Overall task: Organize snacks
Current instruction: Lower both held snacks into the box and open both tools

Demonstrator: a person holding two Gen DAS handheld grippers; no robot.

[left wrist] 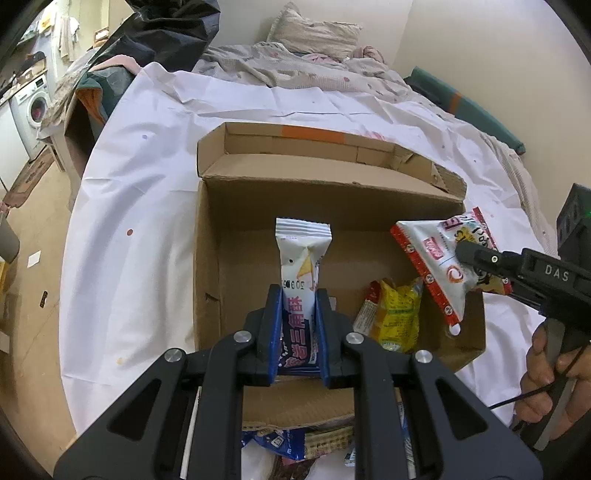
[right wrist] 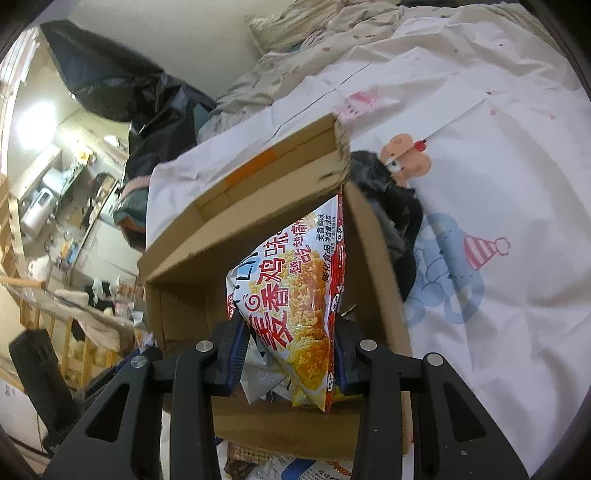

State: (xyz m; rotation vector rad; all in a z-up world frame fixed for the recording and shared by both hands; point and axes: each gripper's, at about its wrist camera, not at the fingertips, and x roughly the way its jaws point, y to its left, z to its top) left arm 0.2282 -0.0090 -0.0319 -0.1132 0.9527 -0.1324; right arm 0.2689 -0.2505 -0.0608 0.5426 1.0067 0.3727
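Observation:
An open cardboard box [left wrist: 210, 266] lies on the white sheet of a bed; it also shows in the right wrist view [right wrist: 184, 266]. My left gripper [left wrist: 298, 295] is shut on a white and blue snack pack [left wrist: 301, 254] and holds it over the box. My right gripper [right wrist: 290, 332] is shut on a red and white chicken-flavour snack bag [right wrist: 299, 288], held above the box's right side. That bag [left wrist: 439, 258] and the right gripper [left wrist: 476, 258] also show in the left wrist view. A yellow snack pack [left wrist: 399, 317] lies inside the box.
Several loose snack packs [left wrist: 280, 443] lie in front of the box's near wall. A rumpled quilt and pillow [left wrist: 314, 33] lie at the far end of the bed. A dark garment [right wrist: 391, 210] lies right of the box. A washing machine [left wrist: 33, 107] stands far left.

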